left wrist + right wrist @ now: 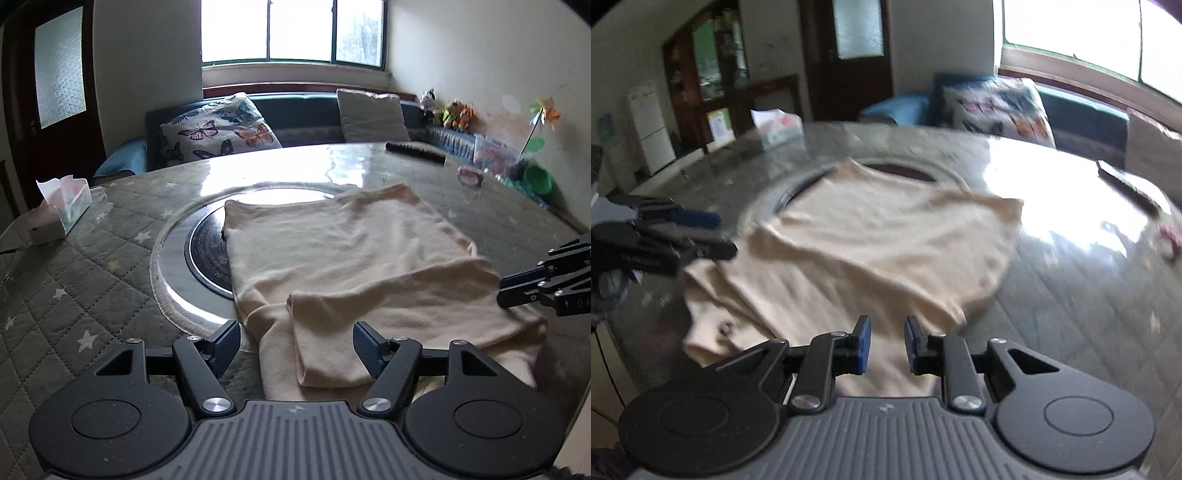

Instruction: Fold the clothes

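A cream garment point(343, 251) lies spread on the round table point(74, 295), partly over the glass turntable point(173, 258). One part is folded over its near side. My left gripper point(295, 345) stands open at the near edge, and a folded strip of the cloth lies between its fingers, which do not press on it. In the right wrist view, which is blurred, the garment point(879, 236) fills the middle. My right gripper point(887, 341) hangs over its near edge with a narrow gap between the pads and nothing pinched. The right gripper point(535, 288) also shows at the garment's right edge, the left gripper point(683, 236) at its left.
A tissue box point(62, 210) stands at the table's left edge. A dark remote point(415, 151), a small pink thing point(469, 177) and a green bowl point(537, 179) are at the far right. A sofa with a butterfly cushion point(221, 129) runs behind the table.
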Motion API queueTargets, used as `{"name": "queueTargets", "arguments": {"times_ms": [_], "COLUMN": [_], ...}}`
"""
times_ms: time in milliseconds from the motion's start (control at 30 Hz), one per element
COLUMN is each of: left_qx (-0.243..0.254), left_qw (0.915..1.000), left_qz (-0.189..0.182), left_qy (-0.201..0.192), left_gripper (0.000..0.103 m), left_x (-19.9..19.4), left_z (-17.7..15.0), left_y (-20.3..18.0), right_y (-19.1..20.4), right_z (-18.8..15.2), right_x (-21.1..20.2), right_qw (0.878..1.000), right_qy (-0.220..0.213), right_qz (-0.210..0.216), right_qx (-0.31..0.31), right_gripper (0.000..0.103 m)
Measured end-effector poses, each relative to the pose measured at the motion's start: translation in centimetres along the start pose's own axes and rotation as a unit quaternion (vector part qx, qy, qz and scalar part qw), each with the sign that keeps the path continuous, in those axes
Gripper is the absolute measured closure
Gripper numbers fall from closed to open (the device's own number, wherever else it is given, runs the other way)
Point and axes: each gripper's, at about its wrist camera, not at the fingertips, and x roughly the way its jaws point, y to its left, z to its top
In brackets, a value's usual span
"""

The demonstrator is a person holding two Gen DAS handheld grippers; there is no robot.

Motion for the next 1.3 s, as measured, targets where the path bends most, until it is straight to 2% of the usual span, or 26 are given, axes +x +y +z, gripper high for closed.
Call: {"name": "queueTargets", "arguments": {"times_ms": [133,300,500,667,767,867,967,1067,1200,1300], "left_qx": [0.008,0.003,0.000,0.001,0.012,0.039,0.071,0.106,0.163,0.217], "left_qw": [0.9997,0.9997,0.9989,0.9990,0.9989,0.9985,0.9968,0.9939,0.9865,0.9762], "left_qz": [0.015,0.021,0.042,0.038,0.039,0.035,0.035,0.030,0.009,-0.008], "left_qy": [0.019,0.009,0.021,0.023,0.021,0.015,0.010,0.000,-0.008,-0.010], "left_gripper": [0.033,0.033,0.032,0.031,0.032,0.032,0.032,0.032,0.032,0.032], "left_x": [0.7,1.0,2.8,2.8,2.5,1.3,-0.1,-1.5,-3.2,-4.1], "left_z": [-0.3,0.6,0.8,0.7,0.6,0.3,-0.2,-1.0,-2.2,-3.5], "left_y": [0.1,0.3,0.8,1.0,0.7,0.1,-0.6,-1.5,-3.0,-4.4], "right_y": [-0.8,-0.8,-1.5,-1.2,-1.0,-0.1,1.1,2.3,3.1,3.2], "right_z": [-1.0,0.8,1.3,1.3,1.2,1.0,0.7,-0.2,-1.5,-1.4], "right_x": [0.0,-0.5,2.5,2.1,2.3,1.9,0.8,0.4,0.5,-0.4], "right_qw": [1.000,1.000,1.000,1.000,1.000,0.999,0.998,0.995,0.993,0.993], "right_qy": [0.006,-0.024,-0.017,-0.024,-0.019,-0.024,-0.032,-0.026,-0.015,-0.020], "right_qz": [-0.001,0.001,0.003,0.003,0.002,-0.010,-0.003,-0.005,-0.008,-0.006], "right_qx": [0.007,-0.001,0.014,0.003,-0.004,-0.027,-0.060,-0.095,-0.113,-0.112], "right_gripper": [0.082,0.082,0.082,0.082,0.079,0.078,0.066,0.065,0.064,0.064]}}
